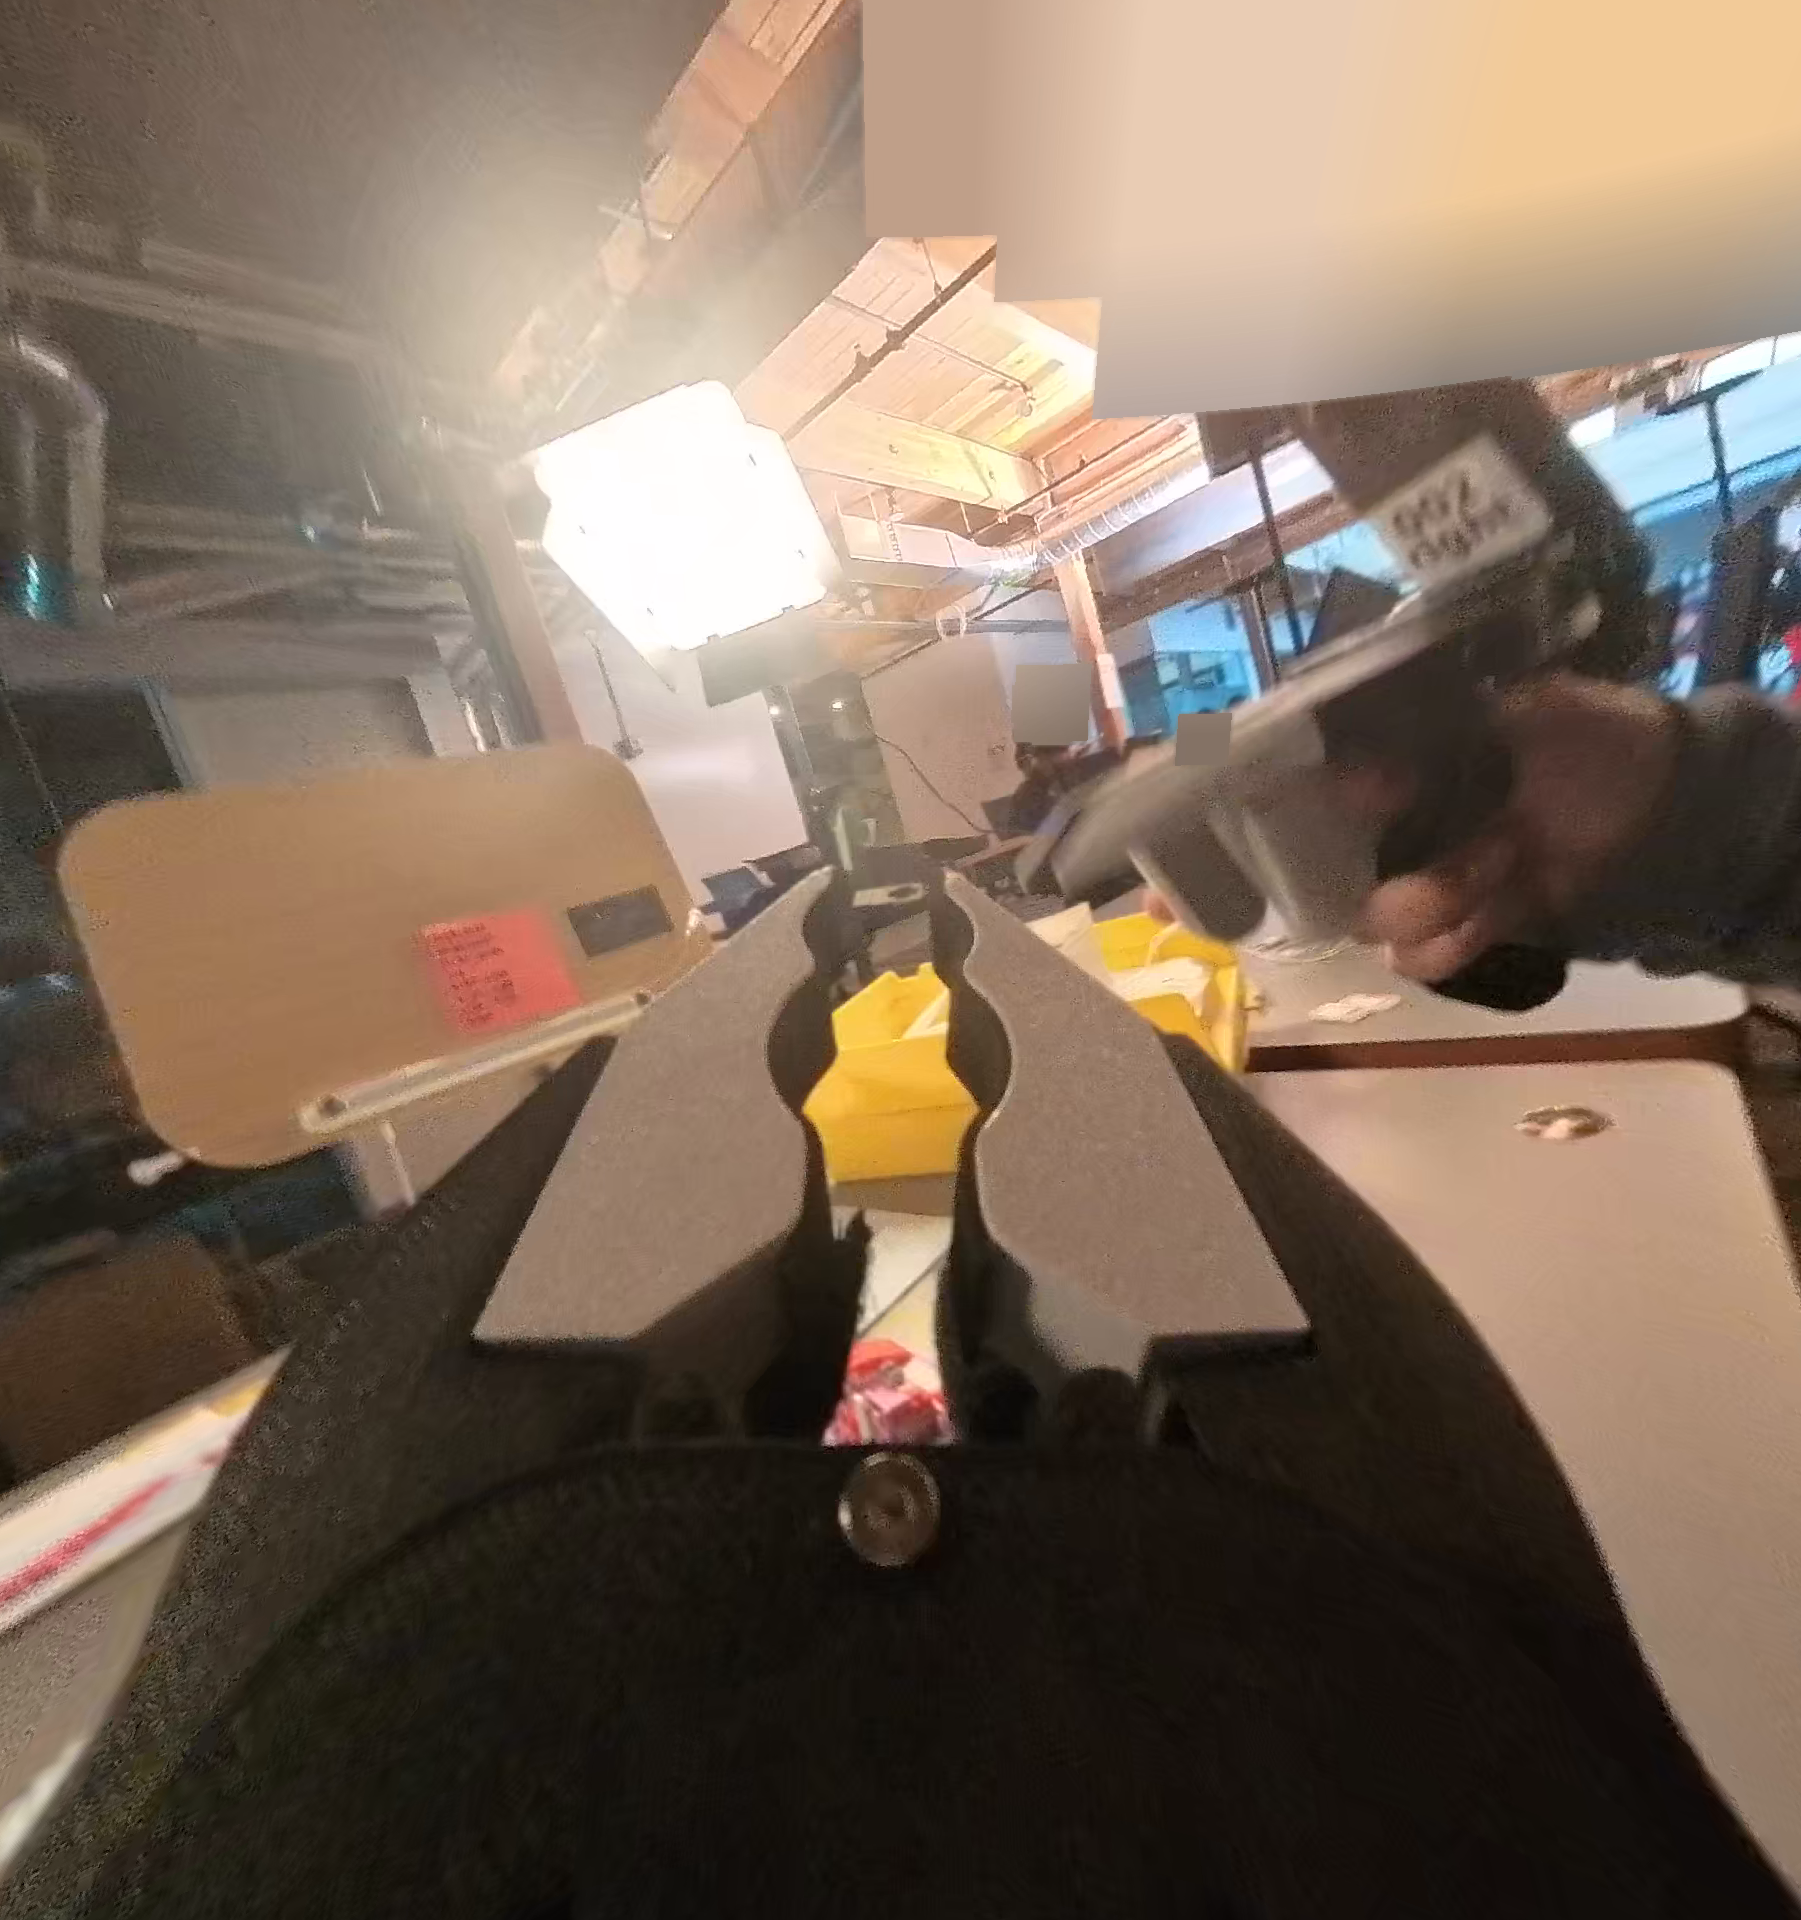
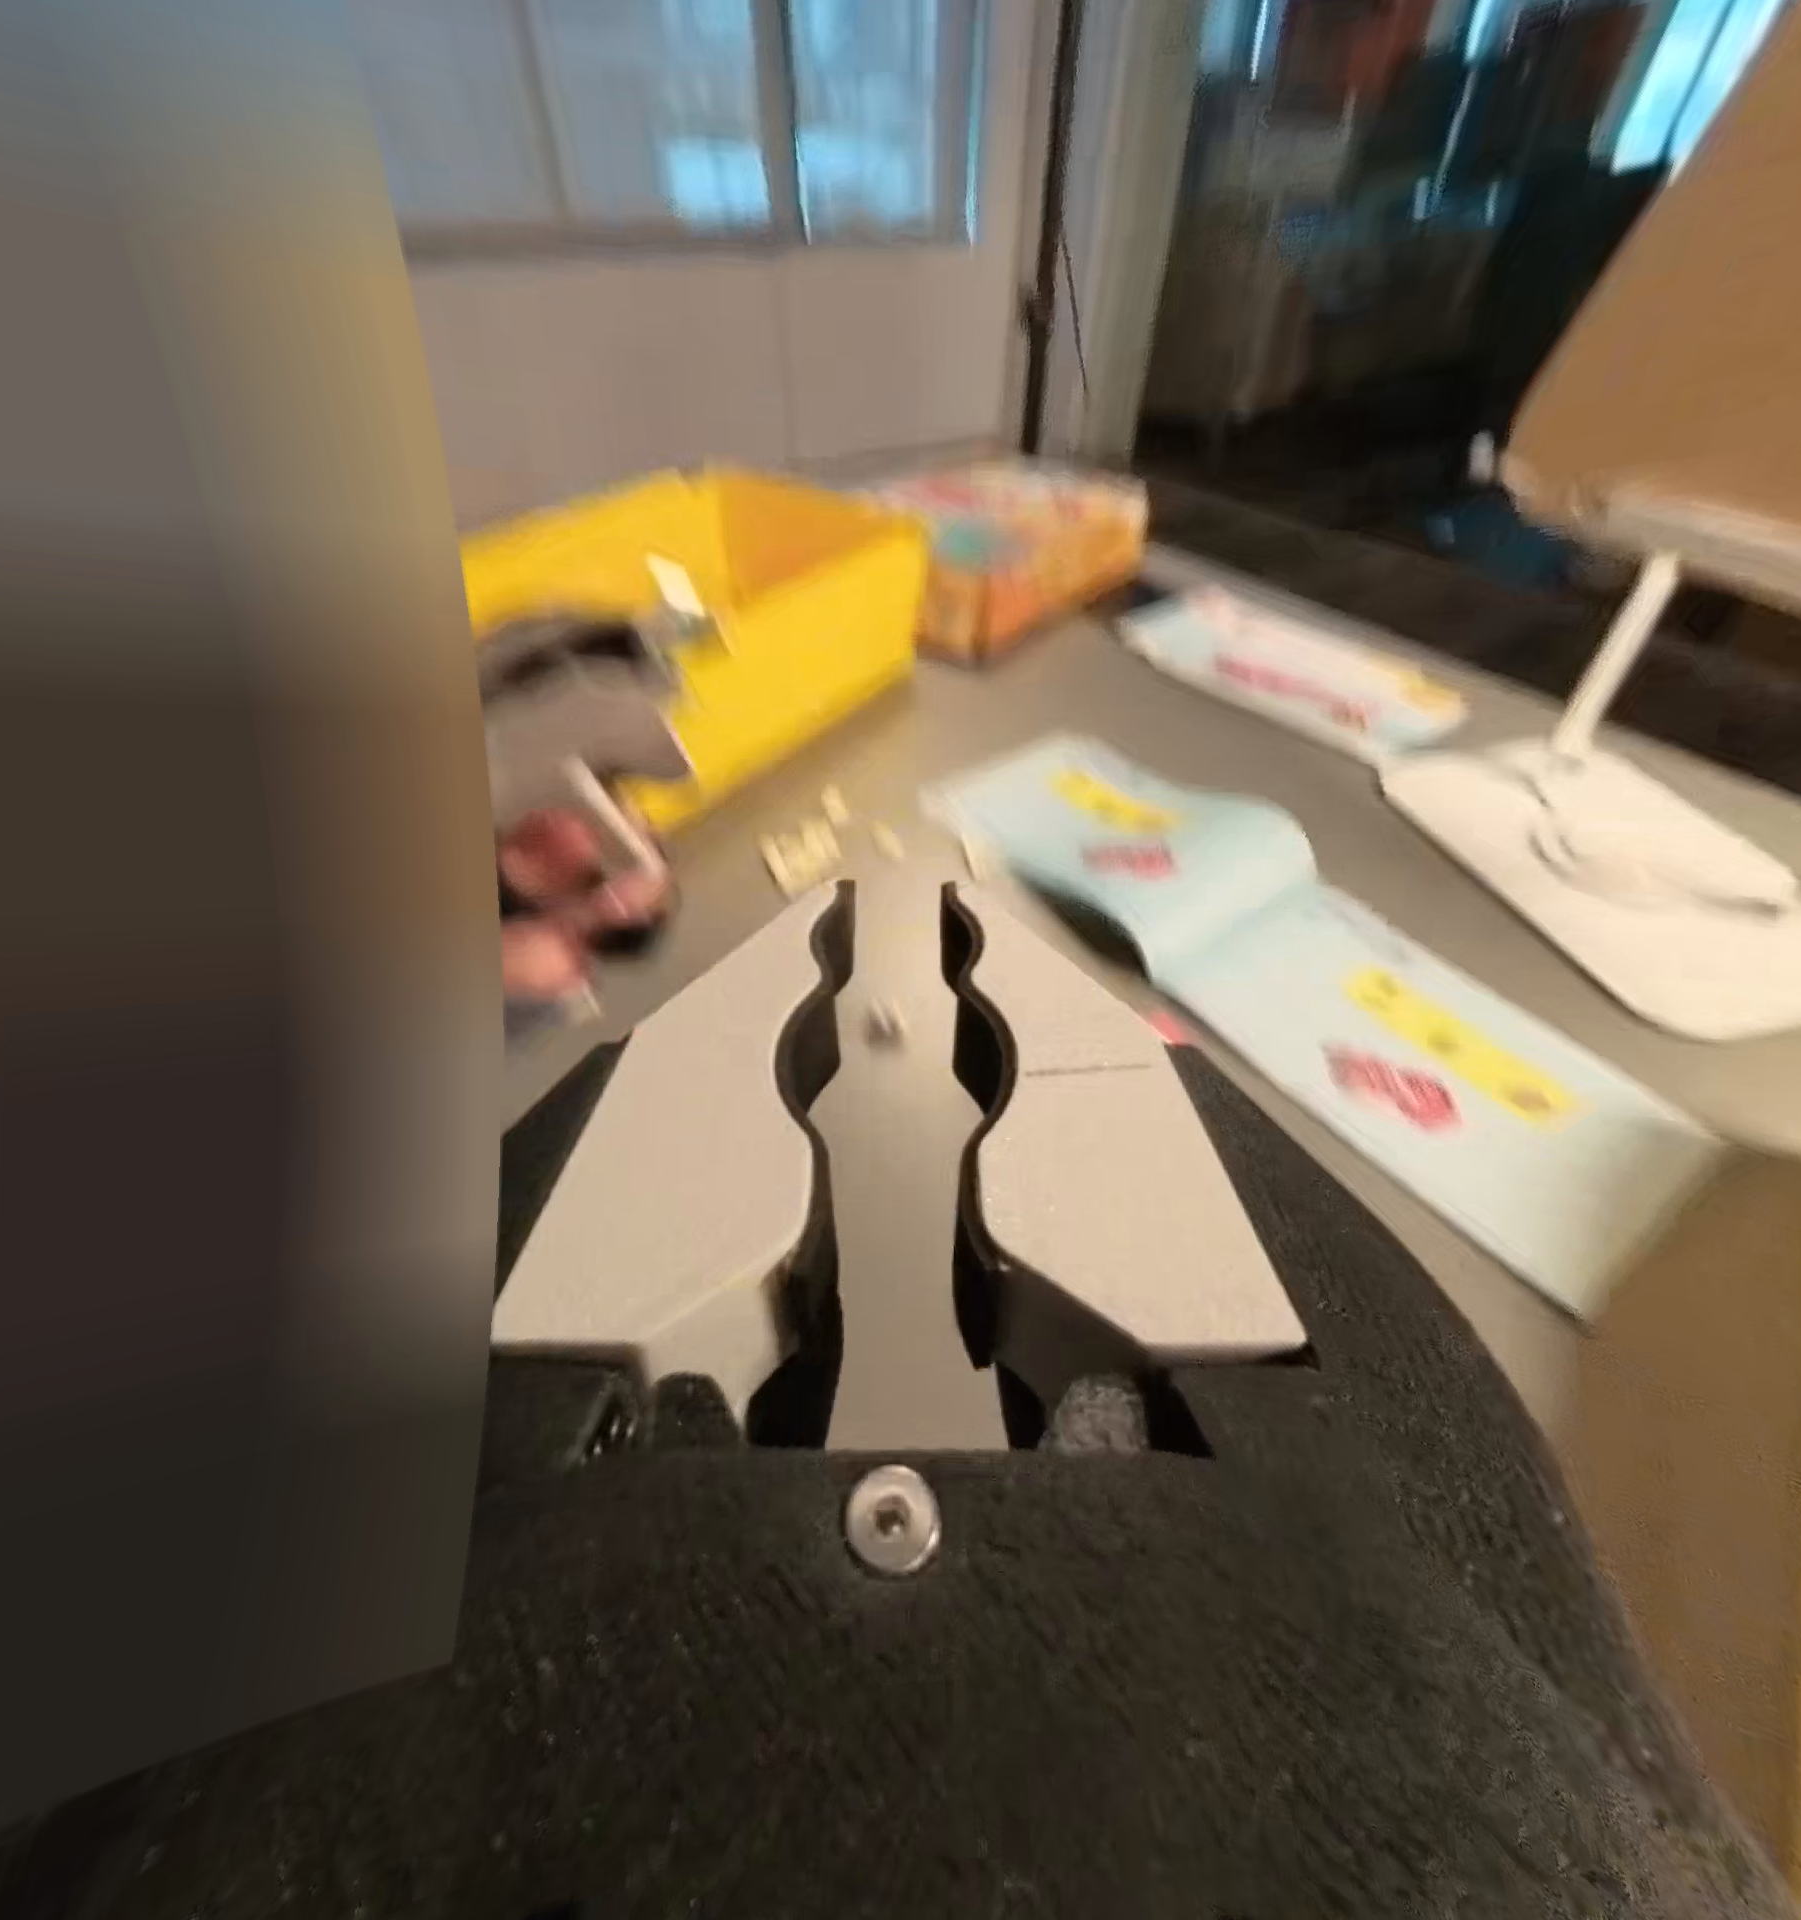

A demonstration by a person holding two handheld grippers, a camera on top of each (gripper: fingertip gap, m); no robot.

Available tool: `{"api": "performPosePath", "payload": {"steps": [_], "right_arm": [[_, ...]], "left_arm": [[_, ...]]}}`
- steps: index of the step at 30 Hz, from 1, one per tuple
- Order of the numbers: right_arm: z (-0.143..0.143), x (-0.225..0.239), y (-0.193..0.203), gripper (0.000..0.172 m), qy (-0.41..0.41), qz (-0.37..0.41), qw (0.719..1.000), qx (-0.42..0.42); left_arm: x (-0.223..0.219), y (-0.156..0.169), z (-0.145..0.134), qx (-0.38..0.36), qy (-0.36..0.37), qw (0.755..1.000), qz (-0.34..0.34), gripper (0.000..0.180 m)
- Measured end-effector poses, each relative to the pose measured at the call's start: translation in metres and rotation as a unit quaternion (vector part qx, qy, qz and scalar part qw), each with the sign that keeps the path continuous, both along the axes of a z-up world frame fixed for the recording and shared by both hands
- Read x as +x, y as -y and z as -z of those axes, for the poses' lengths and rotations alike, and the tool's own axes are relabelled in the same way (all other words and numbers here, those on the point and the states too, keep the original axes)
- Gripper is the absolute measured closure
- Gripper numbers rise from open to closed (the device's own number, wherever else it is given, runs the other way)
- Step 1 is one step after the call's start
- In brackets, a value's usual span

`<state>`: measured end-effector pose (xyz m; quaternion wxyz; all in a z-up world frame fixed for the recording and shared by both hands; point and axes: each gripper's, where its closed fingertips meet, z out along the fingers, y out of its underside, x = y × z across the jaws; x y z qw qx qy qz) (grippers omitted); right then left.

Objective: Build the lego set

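Your left gripper hangs slightly open and bare, a yellow bin beyond it at twelve o'clock. Your right gripper is parted too, nothing clamped, above small, perhaps metal, bits at eleven o'clock.

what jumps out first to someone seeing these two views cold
In the left wrist view, a glaring light panel blazes above and beyond the open, empty left tongs, with yellow bins on the table just past them. In the right wrist view, the right tongs, also open and empty, hang over a grey table strewn with pale blue packets, beside a yellow bin.
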<state>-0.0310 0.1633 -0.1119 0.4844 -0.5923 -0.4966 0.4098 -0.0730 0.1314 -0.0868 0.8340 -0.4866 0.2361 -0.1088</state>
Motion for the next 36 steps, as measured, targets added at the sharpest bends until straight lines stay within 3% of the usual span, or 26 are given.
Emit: {"api": "performPosePath", "payload": {"steps": [3,6,11,14,16,19,22,24,30,36], "right_arm": [[0.086,0.019,-0.016,0.156,0.158,-0.005,0.987,-0.015],[0.145,0.026,-0.023,0.152,0.224,0.002,0.974,-0.022],[0.186,0.021,-0.032,0.154,0.256,0.014,0.966,-0.012],[0.183,0.016,-0.035,0.165,0.249,0.013,0.968,-0.001],[0.167,0.012,-0.038,0.165,0.234,0.014,0.971,0.044],[0.086,-0.005,-0.023,0.166,0.125,-0.007,0.975,0.184],[0.002,-0.016,0.021,0.166,0.034,-0.058,0.936,0.345],[-0.026,-0.019,0.048,0.166,0.025,-0.101,0.902,0.420],[-0.033,-0.022,0.061,0.166,0.137,-0.159,0.835,0.508],[-0.034,-0.022,0.062,0.165,0.184,-0.158,0.819,0.520]], "left_arm": [[-0.009,0.001,0.008,-0.024,0.039,0.999,0.019,0.167],[-0.012,0.002,0.017,-0.047,0.074,0.995,0.041,0.167],[-0.012,0.000,0.030,-0.099,0.135,0.982,0.091,0.167],[-0.012,-0.001,0.032,-0.119,0.166,0.971,0.121,0.166],[-0.011,0.000,0.031,-0.128,0.186,0.964,0.142,0.167],[-0.004,0.006,0.022,-0.144,0.233,0.940,0.202,0.167],[0.009,0.013,0.012,-0.155,0.270,0.910,0.273,0.167],[0.019,0.019,0.006,-0.164,0.279,0.892,0.315,0.168],[0.036,0.033,-0.004,-0.159,0.280,0.869,0.375,0.168],[0.037,0.034,-0.006,-0.157,0.288,0.863,0.385,0.168]]}}
